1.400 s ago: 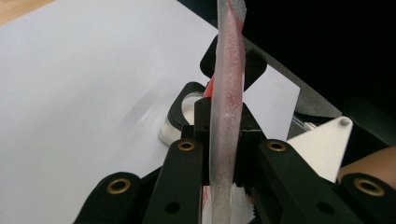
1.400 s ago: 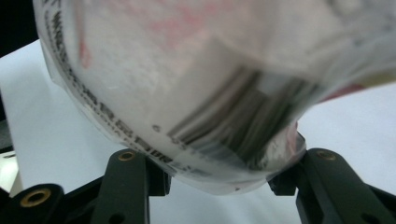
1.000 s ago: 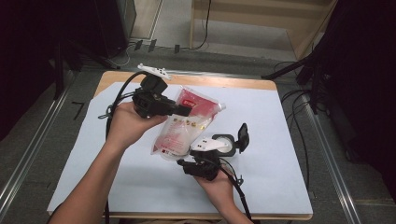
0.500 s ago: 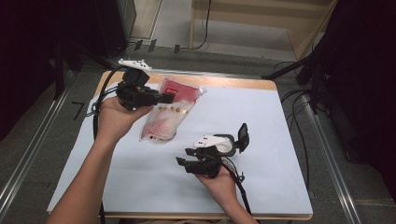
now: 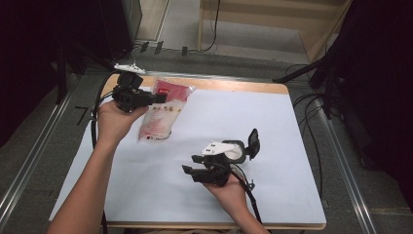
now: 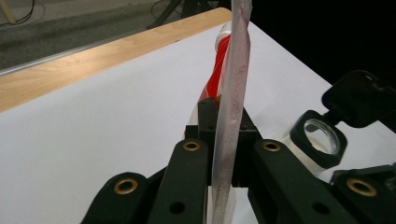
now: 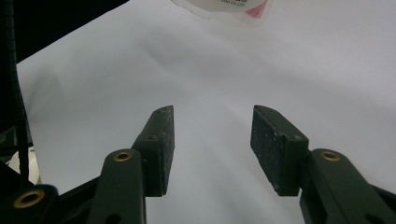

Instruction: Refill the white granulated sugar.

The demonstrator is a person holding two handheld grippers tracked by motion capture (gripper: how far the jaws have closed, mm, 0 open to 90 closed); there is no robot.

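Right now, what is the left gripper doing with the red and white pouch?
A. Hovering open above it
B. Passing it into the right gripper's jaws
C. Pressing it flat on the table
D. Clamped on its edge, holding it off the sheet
D. In the left gripper view the left gripper is shut on the pouch edge, and the right gripper stands open with nothing between its jaws.

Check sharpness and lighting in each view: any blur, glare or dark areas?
High view: table evenly lit, surroundings almost black, slightly soft. Left gripper view: the pouch edge between the jaws is close and blurred, background black at right. Right gripper view: pads sharp, soft shadows on the white sheet, no glare.
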